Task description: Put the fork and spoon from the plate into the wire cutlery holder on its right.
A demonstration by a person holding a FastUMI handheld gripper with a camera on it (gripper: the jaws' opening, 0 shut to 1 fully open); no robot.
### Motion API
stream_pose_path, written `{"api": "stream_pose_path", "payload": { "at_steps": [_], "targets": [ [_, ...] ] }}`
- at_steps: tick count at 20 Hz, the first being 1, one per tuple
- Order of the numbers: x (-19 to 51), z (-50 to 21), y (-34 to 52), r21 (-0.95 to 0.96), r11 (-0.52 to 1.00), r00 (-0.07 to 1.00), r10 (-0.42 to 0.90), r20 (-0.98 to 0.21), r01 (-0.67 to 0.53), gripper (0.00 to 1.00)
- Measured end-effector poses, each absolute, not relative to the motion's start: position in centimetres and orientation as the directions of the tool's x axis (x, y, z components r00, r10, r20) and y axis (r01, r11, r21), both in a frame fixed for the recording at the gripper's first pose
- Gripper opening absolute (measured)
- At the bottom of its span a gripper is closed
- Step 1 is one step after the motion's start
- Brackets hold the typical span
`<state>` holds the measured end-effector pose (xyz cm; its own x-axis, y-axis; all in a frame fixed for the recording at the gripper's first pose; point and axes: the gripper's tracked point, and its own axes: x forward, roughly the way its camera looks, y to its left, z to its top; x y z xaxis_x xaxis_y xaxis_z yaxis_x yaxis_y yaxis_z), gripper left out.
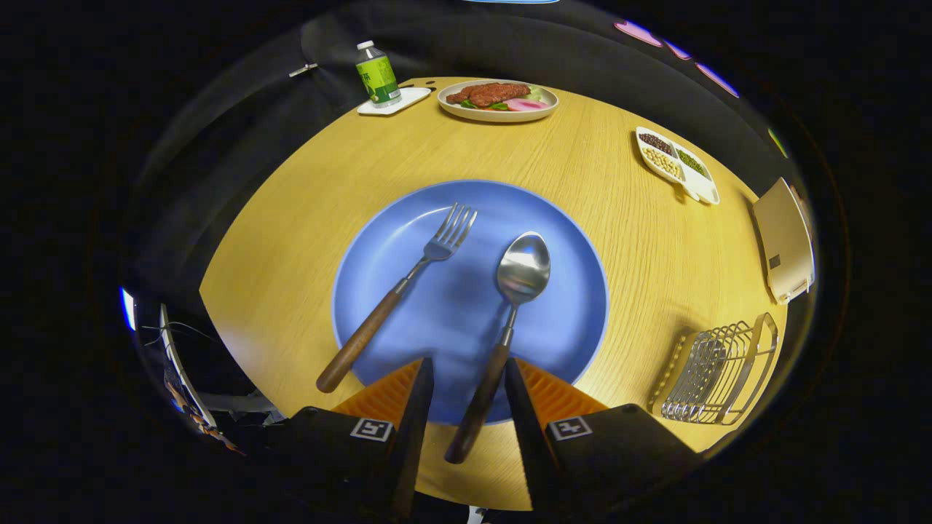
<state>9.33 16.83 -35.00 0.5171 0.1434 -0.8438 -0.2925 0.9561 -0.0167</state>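
Observation:
A blue plate (561,320) lies on the round wooden table just ahead of my fingers. On it rest a fork (397,295) and a spoon (510,306), both with dark wooden handles pointing toward me. The spoon's handle runs down between my two fingers, off the plate's near rim. My gripper (470,367) is open, its fingers on either side of that handle and apart from it. The fork lies to the left of the left finger. The wire cutlery holder (717,375) stands on the table to the right of the plate.
At the far side of the table sit a plate of food (499,98) and a green bottle (377,74) on a white coaster. A divided dish of beans (677,164) and a tan box (785,240) lie to the far right.

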Motion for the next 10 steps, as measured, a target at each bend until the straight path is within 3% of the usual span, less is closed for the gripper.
{"api": "stream_pose_path", "payload": {
  "at_steps": [3, 10],
  "targets": [
    [9.40, -35.44, 16.59, -0.005, 0.963, 0.488, 0.132, -0.863, -0.270, 0.32],
    [9.56, -35.37, 16.14, 0.088, 0.967, 0.456, 0.193, -0.869, -0.240, 0.14]
  ]
}}
